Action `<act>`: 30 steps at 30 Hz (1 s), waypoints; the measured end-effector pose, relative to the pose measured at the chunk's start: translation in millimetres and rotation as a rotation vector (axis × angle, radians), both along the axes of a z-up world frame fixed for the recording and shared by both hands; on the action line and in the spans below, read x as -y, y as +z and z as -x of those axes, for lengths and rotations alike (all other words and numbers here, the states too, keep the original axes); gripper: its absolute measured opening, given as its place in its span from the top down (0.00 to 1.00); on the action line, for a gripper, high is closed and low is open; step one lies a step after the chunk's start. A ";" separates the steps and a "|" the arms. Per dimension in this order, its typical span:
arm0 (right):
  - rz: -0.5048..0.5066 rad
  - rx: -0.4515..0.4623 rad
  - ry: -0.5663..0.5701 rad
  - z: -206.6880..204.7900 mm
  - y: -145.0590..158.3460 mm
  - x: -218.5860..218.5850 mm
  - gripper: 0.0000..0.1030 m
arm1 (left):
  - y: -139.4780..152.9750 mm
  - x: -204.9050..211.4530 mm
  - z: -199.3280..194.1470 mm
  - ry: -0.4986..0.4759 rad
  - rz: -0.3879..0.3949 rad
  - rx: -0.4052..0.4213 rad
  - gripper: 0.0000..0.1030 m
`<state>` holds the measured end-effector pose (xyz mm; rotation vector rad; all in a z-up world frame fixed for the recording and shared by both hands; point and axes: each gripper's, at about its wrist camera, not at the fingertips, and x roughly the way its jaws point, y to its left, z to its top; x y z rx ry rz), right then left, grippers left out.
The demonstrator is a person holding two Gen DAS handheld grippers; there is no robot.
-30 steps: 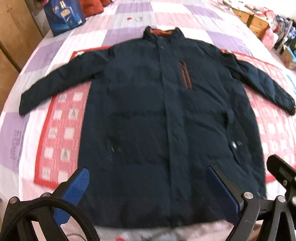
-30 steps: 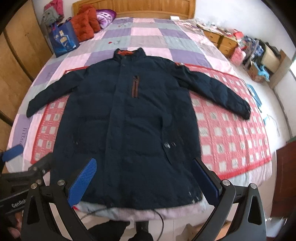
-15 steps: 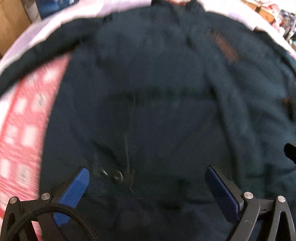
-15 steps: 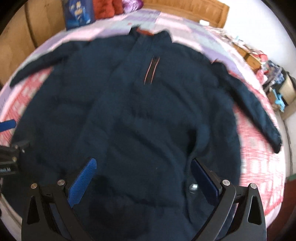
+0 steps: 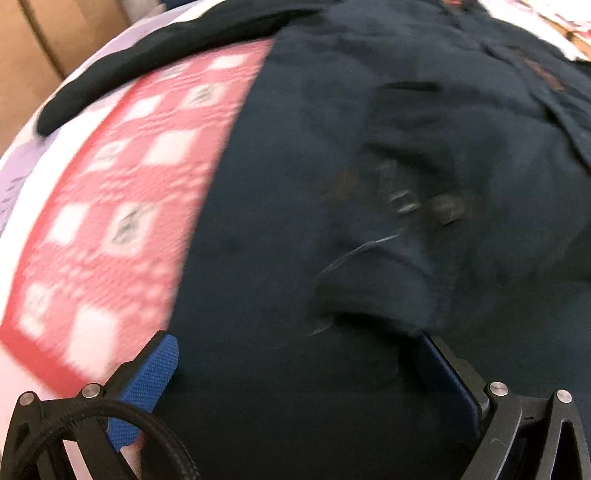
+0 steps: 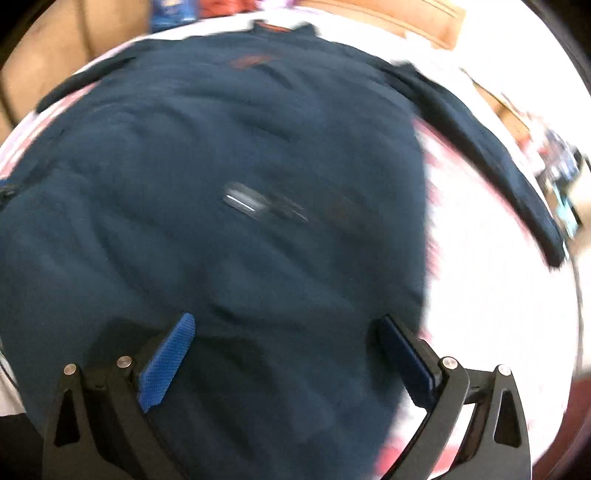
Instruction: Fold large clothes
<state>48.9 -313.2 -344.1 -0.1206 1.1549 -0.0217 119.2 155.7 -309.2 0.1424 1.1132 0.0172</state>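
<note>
A large dark navy padded jacket [image 5: 369, 184] lies spread flat, front up, on a bed. It fills most of the left wrist view, with its left sleeve [image 5: 155, 62] stretched out at the top left. My left gripper [image 5: 295, 369] hovers open low over the jacket's lower left part, near a pocket flap [image 5: 373, 291]. In the right wrist view the jacket [image 6: 221, 184] shows its collar [image 6: 280, 27] at the top and its right sleeve [image 6: 480, 147] running to the right. My right gripper [image 6: 284, 350] is open just above the lower right hem area. Both views are blurred.
A red and white checked blanket [image 5: 110, 206] lies under the jacket on a pale quilt [image 6: 498, 295]. A wooden wardrobe [image 5: 37, 55] stands at the left. A wooden headboard [image 6: 406, 22] sits beyond the collar, and cluttered items [image 6: 561, 173] lie at the far right.
Both grippers have dropped from a high view of the whole jacket down close over its lower part, the left towards its left edge, the right towards its right edge. Both stay open.
</note>
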 end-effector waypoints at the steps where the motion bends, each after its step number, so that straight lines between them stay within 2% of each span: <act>1: -0.004 -0.010 -0.033 4.3 -0.3 14.2 0.01 | 1.1 -3.9 3.5 0.016 -0.017 -0.005 0.00; 4: 0.012 -0.062 -0.111 9.2 1.6 55.8 0.01 | 6.2 -10.4 8.3 0.068 -0.037 -0.040 0.00; 6: 0.041 -0.088 -0.105 0.1 6.2 63.9 0.01 | 18.8 -7.2 2.7 0.080 -0.053 -0.045 0.00; 8: 0.062 -0.068 -0.067 -24.1 24.4 65.5 0.01 | 39.9 3.4 -10.2 0.048 -0.030 -0.015 0.00; 10: 0.050 0.008 -0.018 -54.8 54.6 61.6 0.01 | 71.8 22.4 -35.6 -0.020 -0.017 0.036 0.00; 13: 0.033 0.162 0.045 -135.3 120.2 64.5 0.01 | 132.5 48.9 -89.2 -0.119 0.012 0.145 0.00; 15: 0.018 0.237 0.063 -183.8 164.3 61.1 0.01 | 179.2 72.5 -138.2 -0.211 0.035 0.222 0.00; 19: 0.026 0.358 0.095 -277.6 256.2 43.8 0.01 | 253.4 113.8 -238.0 -0.370 0.045 0.307 0.00; 22: 0.060 0.438 0.101 -336.0 314.2 24.7 0.01 | 291.1 137.6 -291.2 -0.392 0.054 0.354 0.00; 24: 0.005 0.474 0.057 -363.1 341.0 14.7 0.01 | 298.1 145.6 -327.8 -0.375 0.074 0.372 0.00; 26: -0.052 0.518 -0.003 -380.5 344.1 -0.4 0.01 | 291.2 152.1 -338.9 -0.340 0.084 0.389 0.00; 27: -0.072 0.533 -0.019 -385.8 333.6 -3.4 0.01 | 275.9 154.5 -346.4 -0.321 0.094 0.373 0.00; 30: -0.122 0.481 -0.041 -400.8 277.8 -26.1 0.01 | 206.2 163.0 -365.4 -0.280 0.112 0.294 0.00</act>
